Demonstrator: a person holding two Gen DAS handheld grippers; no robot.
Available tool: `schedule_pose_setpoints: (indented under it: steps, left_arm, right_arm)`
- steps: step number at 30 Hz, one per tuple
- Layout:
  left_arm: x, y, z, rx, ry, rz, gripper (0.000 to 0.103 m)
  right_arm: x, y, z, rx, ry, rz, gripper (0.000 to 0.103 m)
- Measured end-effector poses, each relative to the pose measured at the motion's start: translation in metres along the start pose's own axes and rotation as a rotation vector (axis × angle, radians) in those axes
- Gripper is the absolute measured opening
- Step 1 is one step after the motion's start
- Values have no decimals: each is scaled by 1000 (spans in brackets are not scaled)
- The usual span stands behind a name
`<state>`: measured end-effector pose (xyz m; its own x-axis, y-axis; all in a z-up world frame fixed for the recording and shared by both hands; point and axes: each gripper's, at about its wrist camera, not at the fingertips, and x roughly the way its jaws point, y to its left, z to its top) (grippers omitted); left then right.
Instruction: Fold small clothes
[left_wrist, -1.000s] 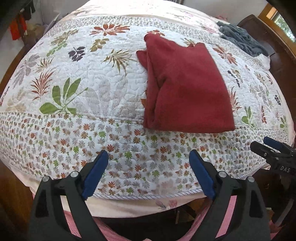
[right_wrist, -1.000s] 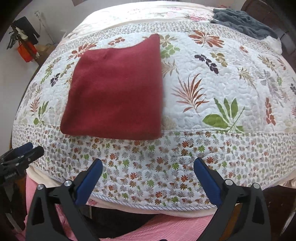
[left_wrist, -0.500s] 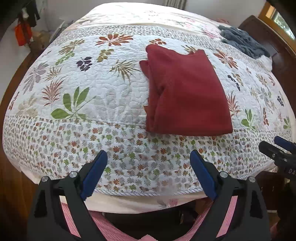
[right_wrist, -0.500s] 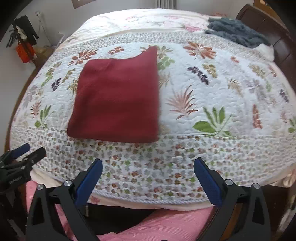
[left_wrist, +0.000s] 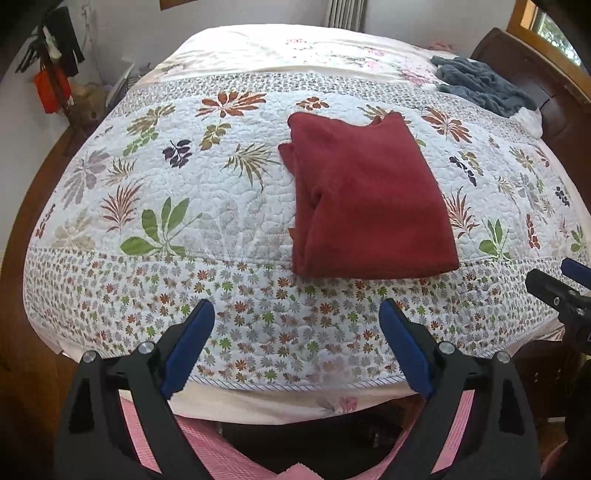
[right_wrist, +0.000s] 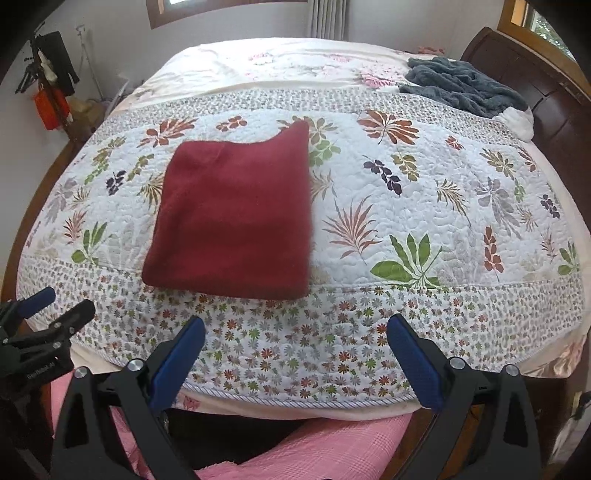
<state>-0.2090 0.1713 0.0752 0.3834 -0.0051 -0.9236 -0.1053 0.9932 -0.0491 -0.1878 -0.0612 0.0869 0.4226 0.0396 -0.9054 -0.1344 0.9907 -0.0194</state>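
One red garment (left_wrist: 369, 199) folded on bed (left_wrist: 236, 310); grey garment (right_wrist: 458, 86) unfolded. Left tool (left_wrist: 295, 350), right tool (right_wrist: 295, 358): spread wide, empty.

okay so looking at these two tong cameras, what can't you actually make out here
- Red garment: folded, so its type and inner layers are hidden in both views.
- Grey cloth: crumpled at the far corner, too small to identify.
- Hanging items: cut by the left wrist view's edge.
- Right tongs: mostly cropped there, though seen open in their own view.
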Motion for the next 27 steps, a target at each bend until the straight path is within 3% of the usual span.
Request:
schedule_pose_setpoints:
  steps: [27]
  left_arm:
    - [5,-11,4,22,-4,24,90]
  right_arm:
    - [12,-18,8,38,13,1,99]
